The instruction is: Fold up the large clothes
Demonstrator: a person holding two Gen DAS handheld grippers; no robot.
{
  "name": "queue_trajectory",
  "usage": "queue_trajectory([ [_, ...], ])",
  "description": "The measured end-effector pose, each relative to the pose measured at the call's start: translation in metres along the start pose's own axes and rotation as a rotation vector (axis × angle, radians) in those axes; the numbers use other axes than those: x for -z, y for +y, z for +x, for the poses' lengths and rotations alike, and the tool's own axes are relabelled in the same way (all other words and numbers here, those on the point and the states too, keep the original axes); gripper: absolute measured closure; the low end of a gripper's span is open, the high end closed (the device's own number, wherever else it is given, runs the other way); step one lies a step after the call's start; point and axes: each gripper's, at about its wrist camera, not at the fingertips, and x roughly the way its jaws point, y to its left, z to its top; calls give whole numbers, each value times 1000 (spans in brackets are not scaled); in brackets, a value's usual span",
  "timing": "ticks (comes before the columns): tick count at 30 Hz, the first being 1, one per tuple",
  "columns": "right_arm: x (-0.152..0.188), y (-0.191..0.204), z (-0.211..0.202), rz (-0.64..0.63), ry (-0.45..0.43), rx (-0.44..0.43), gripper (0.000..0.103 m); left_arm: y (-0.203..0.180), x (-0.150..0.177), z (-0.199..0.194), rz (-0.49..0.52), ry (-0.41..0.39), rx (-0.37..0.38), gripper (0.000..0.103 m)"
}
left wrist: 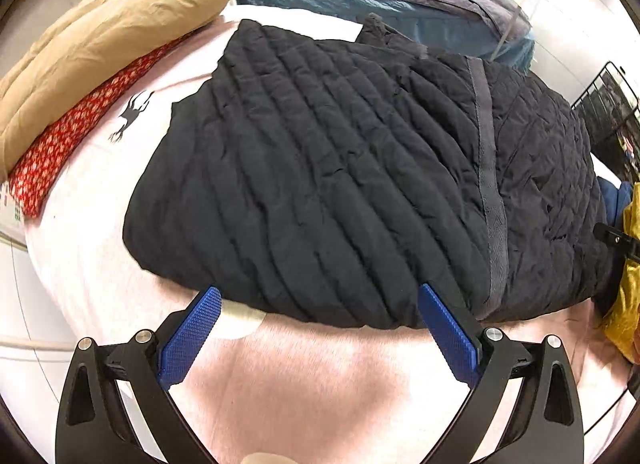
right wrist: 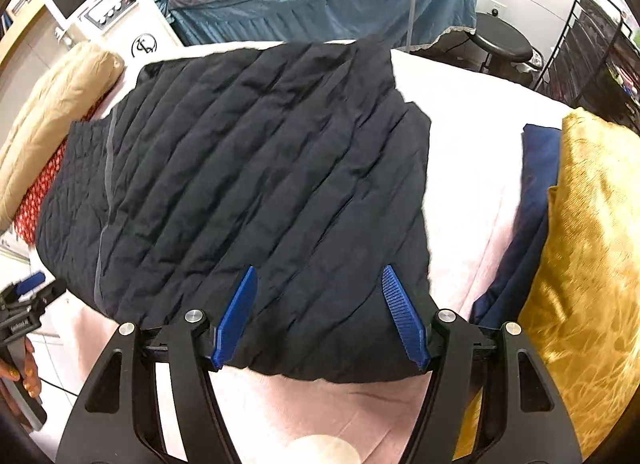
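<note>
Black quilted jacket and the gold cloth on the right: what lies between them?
In the right wrist view, bare pink bedcover runs beside the black quilted jacket, then a folded navy cloth lies against the gold cloth.

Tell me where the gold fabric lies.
Right wrist view: the gold fabric lies at the bed's right edge, on navy cloth, right of the black quilted coat.

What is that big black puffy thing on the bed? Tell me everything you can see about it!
It is a black quilted jacket, puffy, stitched in slanting rows, wrinkled and soft-looking. It lies folded into a rough block on the pink bed cover. A grey tape strip runs down one side, with diamond-stitched lining beyond it. Both the left gripper and right gripper hover open at its near edge, holding nothing.
</note>
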Motion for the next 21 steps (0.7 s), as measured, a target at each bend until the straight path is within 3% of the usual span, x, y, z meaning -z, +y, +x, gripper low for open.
queue_trajectory([
  [4, -12, -25, 2, 71, 12, -2, 37, 7, 3, -5, -16, 7, 11, 7],
  [11, -18, -65, 58, 228, 196, -142, 34, 15, 2, -7, -46, 26, 15, 7],
  [12, -17, -70, 63, 250, 206, -154, 24, 17, 3, -7, -52, 28, 17, 7],
  [21, -15, -75, 90, 267, 234, -236, 6, 31, 1, -9, -88, 23, 27, 7],
])
